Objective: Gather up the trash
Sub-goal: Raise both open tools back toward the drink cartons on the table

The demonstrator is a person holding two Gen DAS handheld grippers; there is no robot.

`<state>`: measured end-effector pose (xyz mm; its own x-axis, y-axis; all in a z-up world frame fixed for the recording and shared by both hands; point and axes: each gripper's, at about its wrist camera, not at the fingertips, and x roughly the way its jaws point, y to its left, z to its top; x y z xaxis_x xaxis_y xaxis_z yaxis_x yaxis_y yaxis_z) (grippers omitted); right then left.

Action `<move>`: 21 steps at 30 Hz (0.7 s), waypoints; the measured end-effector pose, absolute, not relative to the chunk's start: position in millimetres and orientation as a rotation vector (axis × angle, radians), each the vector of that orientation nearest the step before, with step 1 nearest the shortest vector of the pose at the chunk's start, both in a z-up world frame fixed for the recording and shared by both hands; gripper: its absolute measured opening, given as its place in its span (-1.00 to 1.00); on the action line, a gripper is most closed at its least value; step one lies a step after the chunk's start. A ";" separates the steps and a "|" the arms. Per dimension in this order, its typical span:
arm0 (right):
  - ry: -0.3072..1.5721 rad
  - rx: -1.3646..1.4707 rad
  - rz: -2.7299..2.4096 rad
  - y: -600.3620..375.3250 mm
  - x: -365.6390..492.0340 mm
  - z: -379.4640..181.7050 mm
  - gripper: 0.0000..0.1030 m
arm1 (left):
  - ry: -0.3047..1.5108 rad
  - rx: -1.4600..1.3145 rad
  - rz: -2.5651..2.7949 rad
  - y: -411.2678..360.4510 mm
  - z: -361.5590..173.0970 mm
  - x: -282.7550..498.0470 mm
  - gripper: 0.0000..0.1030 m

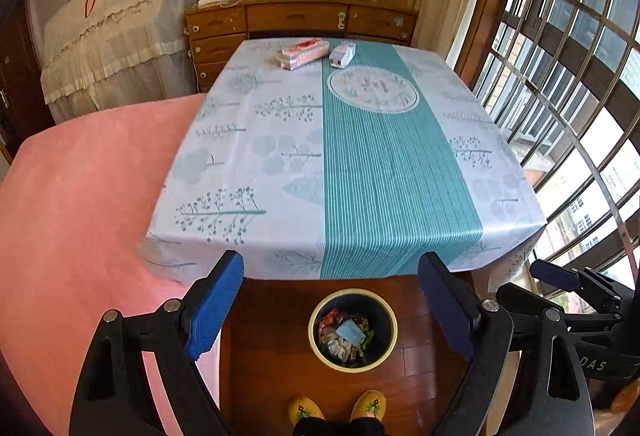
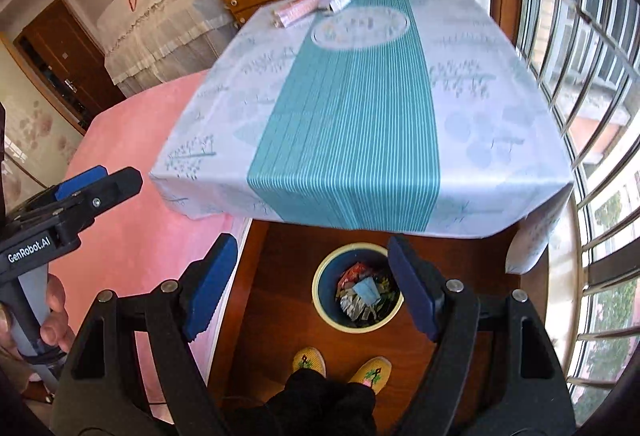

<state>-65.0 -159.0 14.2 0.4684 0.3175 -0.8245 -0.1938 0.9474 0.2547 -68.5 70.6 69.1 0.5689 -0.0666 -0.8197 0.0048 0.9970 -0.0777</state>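
Blue inside, a cream-rimmed bin [image 1: 353,330] stood on the wooden floor [image 1: 272,356] before the table [image 1: 360,164], filled with crumpled wrappers [image 1: 347,334]. Both the left gripper [image 1: 332,308] and right gripper [image 2: 310,288] were held wide apart, empty.

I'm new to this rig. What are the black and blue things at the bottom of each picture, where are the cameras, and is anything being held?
Each picture comes from a camera mounted on a hand-held tool, looking along its two blue-padded fingers. The left tool and right tool are both open and hold nothing. On the floor below stands a trash bin full of wrappers. On the table, at its far end, lie a pink package and a small white box. The person's yellow slippers show at the bottom.
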 end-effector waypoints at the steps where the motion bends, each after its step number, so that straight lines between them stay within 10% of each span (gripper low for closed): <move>1: 1.024 0.125 0.317 -161.1 -64.1 25.5 0.46 | 0.945 -0.066 -0.042 70.3 83.0 -66.5 0.75; 21: 0.789 -0.011 0.300 -191.7 74.2 170.0 0.46 | 0.719 -0.055 -0.037 58.5 250.7 45.1 0.75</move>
<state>74.2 -191.7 170.0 0.6647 0.2613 -0.6999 -0.2695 0.9576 0.1016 45.1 58.5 250.7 0.7522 -0.0531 -0.6568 0.0155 0.9979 -0.0629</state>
